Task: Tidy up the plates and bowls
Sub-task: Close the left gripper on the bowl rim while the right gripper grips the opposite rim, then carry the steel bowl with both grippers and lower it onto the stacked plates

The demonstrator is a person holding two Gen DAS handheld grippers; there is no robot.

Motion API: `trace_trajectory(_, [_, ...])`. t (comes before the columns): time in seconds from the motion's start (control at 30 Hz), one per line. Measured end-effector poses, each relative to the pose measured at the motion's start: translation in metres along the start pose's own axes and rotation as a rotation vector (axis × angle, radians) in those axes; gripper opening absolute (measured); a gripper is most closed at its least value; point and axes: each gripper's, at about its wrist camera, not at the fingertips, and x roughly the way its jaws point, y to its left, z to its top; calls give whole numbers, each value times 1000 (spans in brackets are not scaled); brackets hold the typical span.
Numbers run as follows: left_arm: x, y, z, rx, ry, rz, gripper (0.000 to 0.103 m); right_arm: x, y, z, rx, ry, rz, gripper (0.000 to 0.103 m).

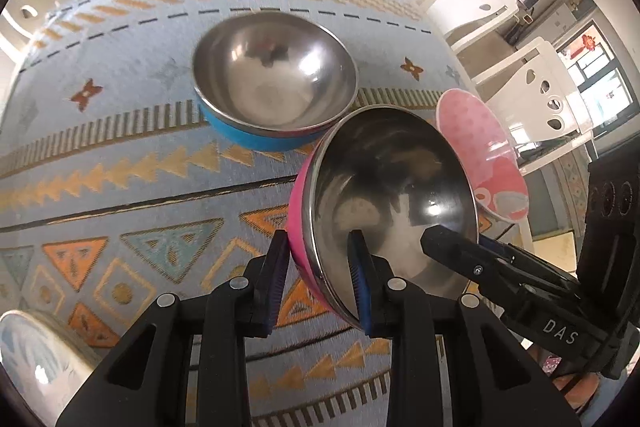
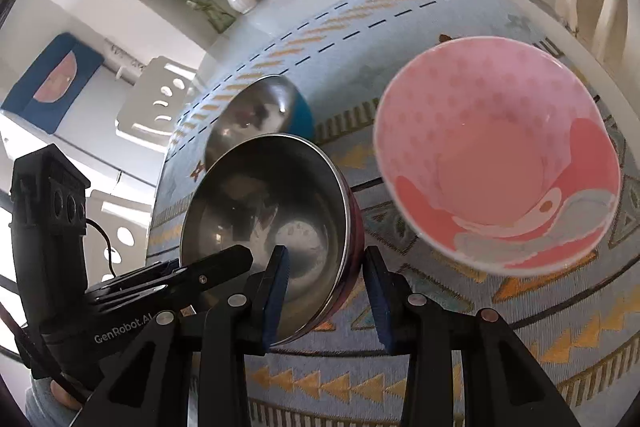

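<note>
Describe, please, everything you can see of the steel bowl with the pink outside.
The pink-sided bowl has a shiny steel lining and rim over a magenta outer shell, and looks empty. It sits tilted, its mouth turned toward both cameras. The left hand-held gripper straddles its near rim, one pad inside and one outside; the right hand-held gripper straddles the rim on the opposite side. It hangs over the patterned tablecloth, between the blue-sided steel bowl and the pink patterned bowl.
</note>
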Motion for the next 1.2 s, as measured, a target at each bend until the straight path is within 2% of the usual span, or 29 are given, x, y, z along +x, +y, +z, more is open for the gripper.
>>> trace_trajectory(0.27, [-48,15,-22,-52,-88,59,26,-13,37,-12,-88,-1,30,37])
trace_trajectory(0.43, [-87,38,-41,-125,-144,143,27,-10,77,-14,-157,30,114,37])
trace_trajectory(0.6, [-124,75,-72,-231,-191,225,28,-2,133,-26,-290,67,192,37])
trace_trajectory(0.77, [-139,109,-106,-346,-189,263,28,16,177,-49,-391,151,249,37])
trace_trajectory(0.93, [-135,137,-142,-450,-146,270,28,37,205,-74,-470,238,272,37])
trace_trajectory(1.1, [-122,142,-162,-486,-98,288,28,56,216,-87,-508,299,270,37])
trace_trajectory(1.2, [-122,146,-170,-500,-95,281,28,66,222,-92,-530,314,247,37])
